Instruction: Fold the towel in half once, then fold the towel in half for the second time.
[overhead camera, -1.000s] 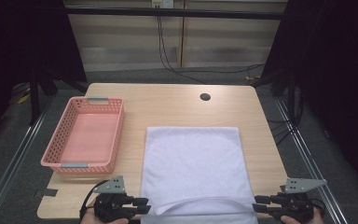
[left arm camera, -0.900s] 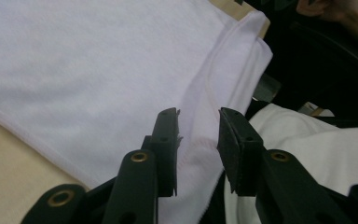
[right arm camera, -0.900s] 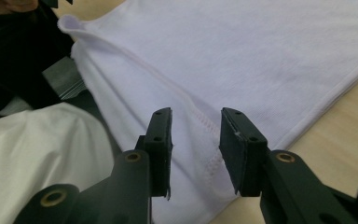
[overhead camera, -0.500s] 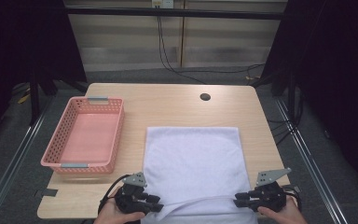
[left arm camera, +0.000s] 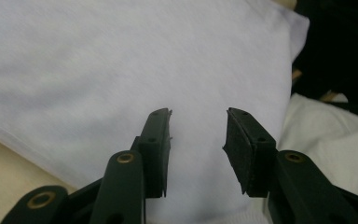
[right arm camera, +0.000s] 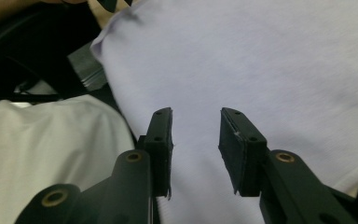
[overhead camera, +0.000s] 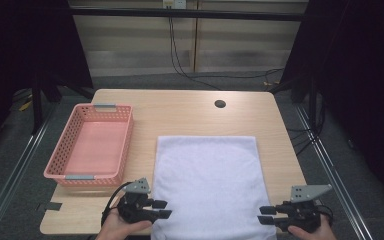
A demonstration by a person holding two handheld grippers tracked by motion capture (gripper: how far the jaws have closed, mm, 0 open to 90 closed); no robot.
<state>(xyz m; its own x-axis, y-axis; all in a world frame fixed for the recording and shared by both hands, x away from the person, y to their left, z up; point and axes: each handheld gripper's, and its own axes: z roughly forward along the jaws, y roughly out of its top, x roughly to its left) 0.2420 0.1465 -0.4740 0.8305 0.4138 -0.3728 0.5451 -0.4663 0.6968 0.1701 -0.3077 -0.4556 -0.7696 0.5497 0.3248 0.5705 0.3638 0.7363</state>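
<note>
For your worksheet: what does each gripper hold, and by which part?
Nothing. The left gripper and right gripper are open at the towel's near corners, jaws just opened.

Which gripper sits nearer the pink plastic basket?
The left gripper, at the white towel's near left corner, just below the pink plastic basket. The right gripper is at the towel's opposite near corner, with the whole towel between.

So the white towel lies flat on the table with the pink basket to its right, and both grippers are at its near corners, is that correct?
Not quite: in the high view the pink basket sits left of the white towel, not right. The left gripper and right gripper are at its near corners, as you said.
</note>
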